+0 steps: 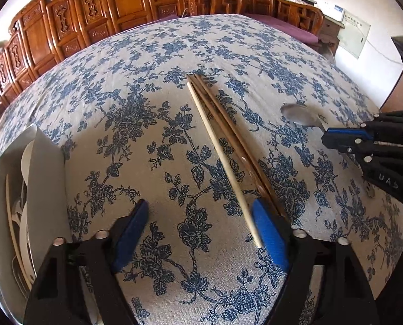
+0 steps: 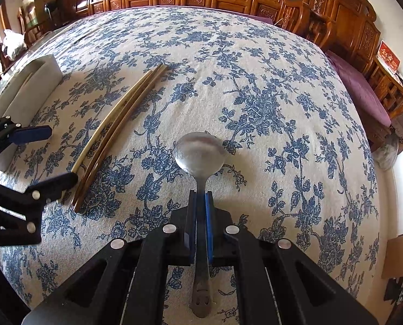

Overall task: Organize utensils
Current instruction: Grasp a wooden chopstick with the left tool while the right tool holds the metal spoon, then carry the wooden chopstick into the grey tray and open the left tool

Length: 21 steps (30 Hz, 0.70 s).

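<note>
Here the right gripper (image 2: 200, 203) clamps a metal spoon (image 2: 198, 149) by its handle, bowl toward twelve o'clock. The left gripper (image 1: 201, 218) stands wide, its right pad beside a pale chopstick (image 1: 223, 159) on the floral tablecloth (image 1: 136, 124), nothing gripped; a white utensil tray (image 1: 47, 168) sits at nine o'clock.

Both fisheye cameras sit close above the floral tablecloth (image 1: 136, 108), tilted steeply down along their fingers. The 2 views share the chopsticks (image 1: 223, 146) and spoon (image 2: 198, 151) — each also catches the other gripper.
</note>
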Each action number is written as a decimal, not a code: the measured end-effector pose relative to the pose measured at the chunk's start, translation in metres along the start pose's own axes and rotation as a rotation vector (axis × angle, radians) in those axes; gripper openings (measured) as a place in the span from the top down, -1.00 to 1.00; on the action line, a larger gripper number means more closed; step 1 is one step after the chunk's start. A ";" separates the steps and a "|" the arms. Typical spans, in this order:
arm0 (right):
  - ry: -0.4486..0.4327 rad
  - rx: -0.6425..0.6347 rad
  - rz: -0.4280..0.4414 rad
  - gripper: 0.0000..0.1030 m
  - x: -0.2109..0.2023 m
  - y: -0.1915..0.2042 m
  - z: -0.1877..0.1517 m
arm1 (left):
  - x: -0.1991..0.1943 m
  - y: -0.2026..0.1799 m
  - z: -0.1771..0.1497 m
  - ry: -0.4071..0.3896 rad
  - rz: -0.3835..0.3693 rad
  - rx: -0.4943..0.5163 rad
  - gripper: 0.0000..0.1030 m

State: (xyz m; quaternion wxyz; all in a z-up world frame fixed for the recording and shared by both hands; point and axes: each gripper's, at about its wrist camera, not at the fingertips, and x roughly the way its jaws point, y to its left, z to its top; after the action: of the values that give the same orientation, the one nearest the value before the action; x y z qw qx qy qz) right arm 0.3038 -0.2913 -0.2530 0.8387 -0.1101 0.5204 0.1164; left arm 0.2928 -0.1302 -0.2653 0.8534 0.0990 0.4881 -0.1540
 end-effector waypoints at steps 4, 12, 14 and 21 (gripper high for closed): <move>-0.002 0.003 -0.002 0.86 -0.001 0.001 -0.002 | -0.003 0.000 0.001 -0.012 -0.011 0.007 0.19; 0.005 -0.005 -0.012 0.86 -0.003 0.006 -0.005 | -0.006 0.010 -0.002 -0.002 -0.015 -0.004 0.91; 0.009 -0.005 -0.008 0.86 -0.004 0.008 -0.006 | -0.007 0.013 -0.003 0.001 -0.020 -0.009 0.91; 0.004 -0.018 0.008 0.86 -0.010 0.023 -0.005 | -0.022 0.024 -0.006 -0.025 -0.027 -0.026 0.92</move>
State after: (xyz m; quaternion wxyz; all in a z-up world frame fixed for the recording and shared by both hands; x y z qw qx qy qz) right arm 0.2881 -0.2718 -0.2482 0.8361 -0.1156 0.5216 0.1241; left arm 0.2858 -0.1018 -0.2487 0.8586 0.0793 0.4805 -0.1602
